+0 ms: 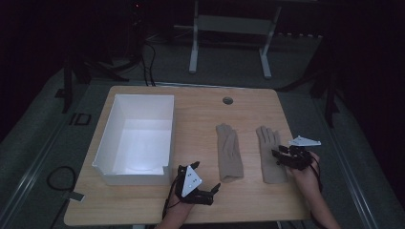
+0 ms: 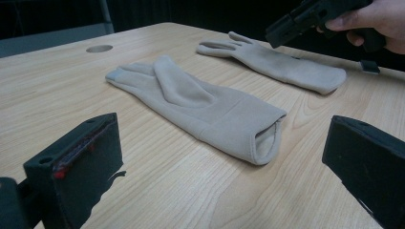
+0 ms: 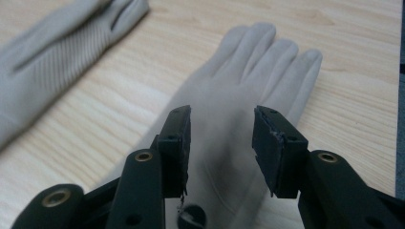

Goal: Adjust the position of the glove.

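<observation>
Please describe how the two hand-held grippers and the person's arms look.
Both are black. The left hand-held gripper and the right hand-held gripper each carry a grey three-cornered plate on top and trail a black cable. The left one's blocky jaws have red-edged pads. The forearms appear bare, with no sleeves in view.

The left gripper (image 2: 224, 162) sits low over the wooden table (image 2: 57, 81), its two black jaws standing wide apart with nothing between them. Beyond the jaws, the near beige glove (image 2: 205, 107) lies flat on the table, open cuff toward the camera, fingers pointing away, thumb folded over the palm. The far beige glove (image 2: 282, 64) lies well apart behind it, also flat. A hand (image 2: 377, 24) holds the right gripper (image 2: 279, 34) just above the far glove. A round cable hole (image 2: 99, 48) is set in the table at the rear left.
</observation>
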Demonstrator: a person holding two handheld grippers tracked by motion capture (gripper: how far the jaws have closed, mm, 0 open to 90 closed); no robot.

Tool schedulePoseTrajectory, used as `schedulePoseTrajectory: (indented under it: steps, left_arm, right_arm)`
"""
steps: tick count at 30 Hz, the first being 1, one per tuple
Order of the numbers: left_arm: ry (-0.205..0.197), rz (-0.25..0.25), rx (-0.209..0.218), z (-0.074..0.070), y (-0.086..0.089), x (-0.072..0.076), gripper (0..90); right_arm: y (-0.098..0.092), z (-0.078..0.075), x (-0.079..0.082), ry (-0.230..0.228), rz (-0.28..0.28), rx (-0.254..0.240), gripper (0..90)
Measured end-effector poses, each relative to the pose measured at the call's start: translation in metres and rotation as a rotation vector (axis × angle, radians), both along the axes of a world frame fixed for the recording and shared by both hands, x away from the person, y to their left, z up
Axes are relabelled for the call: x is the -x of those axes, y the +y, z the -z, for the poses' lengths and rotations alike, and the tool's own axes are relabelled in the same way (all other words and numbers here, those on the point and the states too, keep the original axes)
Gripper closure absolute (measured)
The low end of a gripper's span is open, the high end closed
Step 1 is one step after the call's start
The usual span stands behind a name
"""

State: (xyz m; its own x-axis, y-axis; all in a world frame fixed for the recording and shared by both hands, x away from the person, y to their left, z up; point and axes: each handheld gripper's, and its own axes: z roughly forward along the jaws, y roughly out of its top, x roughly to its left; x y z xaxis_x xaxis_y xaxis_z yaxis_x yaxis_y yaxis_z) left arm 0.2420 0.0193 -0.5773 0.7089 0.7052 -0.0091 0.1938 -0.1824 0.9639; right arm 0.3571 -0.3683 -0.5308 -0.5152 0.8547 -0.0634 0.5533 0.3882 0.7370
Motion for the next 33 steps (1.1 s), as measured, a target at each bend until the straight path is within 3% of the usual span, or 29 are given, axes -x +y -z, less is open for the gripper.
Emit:
schedulePoseTrajectory:
  steps: [2,6,12,19,24,27,33]
  left_arm:
    - [0.001,0.000,0.000,0.000,0.000,0.000,0.2]
    - [0.003,0.000,0.000,0.000,0.000,0.000,0.1]
    - [0.002,0.002,0.001,0.000,0.000,0.000,0.2]
    - [0.005,0.003,0.008,0.000,0.000,-0.001,0.2]
    - [0.002,0.004,0.010,0.000,0.001,0.000,0.2]
    - [-0.001,0.001,0.012,0.000,0.001,0.000,0.2]
    - [-0.007,-0.004,0.001,0.000,0.000,0.001,0.2]
  right_arm:
    - [-0.004,0.002,0.000,0.004,0.011,0.002,56.8]
    - [-0.005,0.011,0.001,0.004,0.021,-0.040,57.4]
    - [0.004,0.026,0.000,0.013,0.019,-0.017,57.5]
    - [0.007,0.029,0.004,-0.015,0.047,-0.024,79.5]
    - [0.008,0.026,0.002,0.019,0.100,-0.064,83.4]
    - [0.009,0.017,0.003,0.008,0.120,-0.068,83.9]
    - [0.010,-0.011,0.010,-0.057,0.166,-0.095,84.0]
